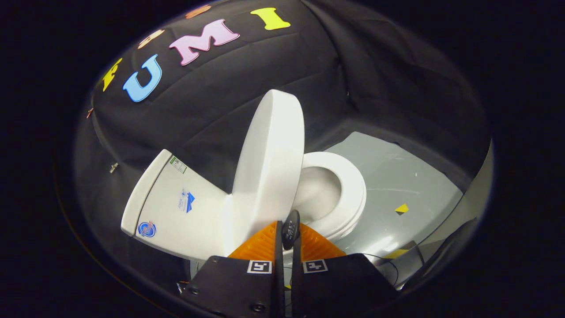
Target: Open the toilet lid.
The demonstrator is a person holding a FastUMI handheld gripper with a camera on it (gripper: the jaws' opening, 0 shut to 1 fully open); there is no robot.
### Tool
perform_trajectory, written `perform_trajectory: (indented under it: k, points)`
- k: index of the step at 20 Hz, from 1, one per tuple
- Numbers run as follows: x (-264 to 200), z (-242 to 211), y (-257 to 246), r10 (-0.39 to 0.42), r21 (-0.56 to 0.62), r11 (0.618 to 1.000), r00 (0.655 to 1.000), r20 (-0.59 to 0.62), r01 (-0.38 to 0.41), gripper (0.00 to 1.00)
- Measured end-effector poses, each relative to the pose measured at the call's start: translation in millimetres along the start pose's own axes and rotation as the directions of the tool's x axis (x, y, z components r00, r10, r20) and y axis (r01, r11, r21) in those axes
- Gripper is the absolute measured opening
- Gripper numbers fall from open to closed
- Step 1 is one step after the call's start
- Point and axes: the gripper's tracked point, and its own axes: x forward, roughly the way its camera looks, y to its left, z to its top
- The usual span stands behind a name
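Observation:
A white toilet stands against the black cloth wall, seen tilted. Its lid (269,159) is raised nearly upright, leaning toward the tank (176,207). The seat ring (351,185) lies down around the bare bowl (315,192). My gripper (289,227) sits right at the lid's lower side edge, its fingers (260,243) close together. A small dark tab (290,232) sticks up from the narrow gap between them, and the fingers are shut on it. Where the tab joins the lid is hidden behind the fingers.
The toilet rests on a grey floor sheet (397,176) with a yellow marker (401,208) to the right of the bowl. A thin cable (384,260) runs over the floor near the right finger. Black cloth closes in behind and to the left.

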Motion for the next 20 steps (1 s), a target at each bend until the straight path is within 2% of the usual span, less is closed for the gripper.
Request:
perform_trajectory:
  k: [5, 11, 20]
  points:
    - [-12, 4, 32, -0.029, -0.09, 0.995, 0.997, 0.067, 0.035, 0.09]
    - [-24, 8, 64, -0.08, -0.217, 0.97, 0.984, 0.156, 0.113, 0.1]
    - [-41, 3, 125, -0.047, -0.307, 0.944, 0.971, 0.235, 0.12, 0.09]
